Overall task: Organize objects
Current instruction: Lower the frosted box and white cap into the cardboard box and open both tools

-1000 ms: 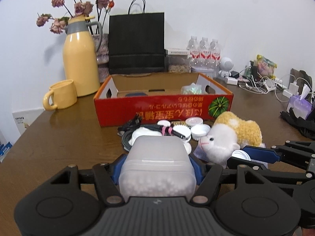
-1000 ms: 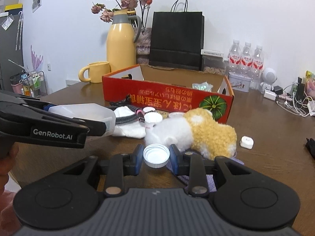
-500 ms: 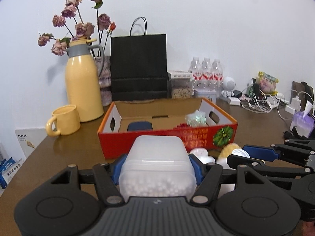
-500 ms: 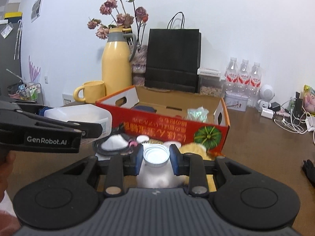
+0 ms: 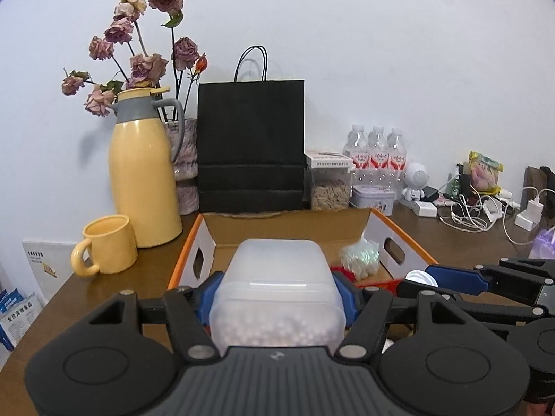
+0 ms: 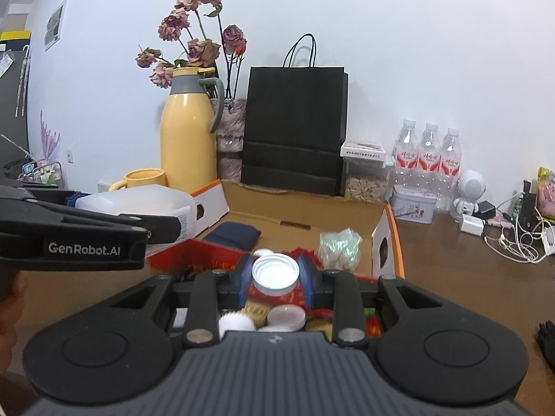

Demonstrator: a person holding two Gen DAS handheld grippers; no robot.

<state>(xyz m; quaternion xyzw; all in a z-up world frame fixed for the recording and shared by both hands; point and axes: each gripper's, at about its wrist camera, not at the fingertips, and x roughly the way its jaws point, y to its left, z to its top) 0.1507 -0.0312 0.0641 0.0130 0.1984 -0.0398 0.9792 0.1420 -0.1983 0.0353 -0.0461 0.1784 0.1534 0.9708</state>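
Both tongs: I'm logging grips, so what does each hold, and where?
Left tongs: translucent bead-filled box, clamped across its two sides. Right tongs: white bottle cap, pinched at opposite rim edges.

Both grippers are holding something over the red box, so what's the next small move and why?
Probably carry both a little further forward and lower. The left gripper holds the translucent container and the right gripper the white cap, both near the cardboard box's front edge, with bare floor ahead.
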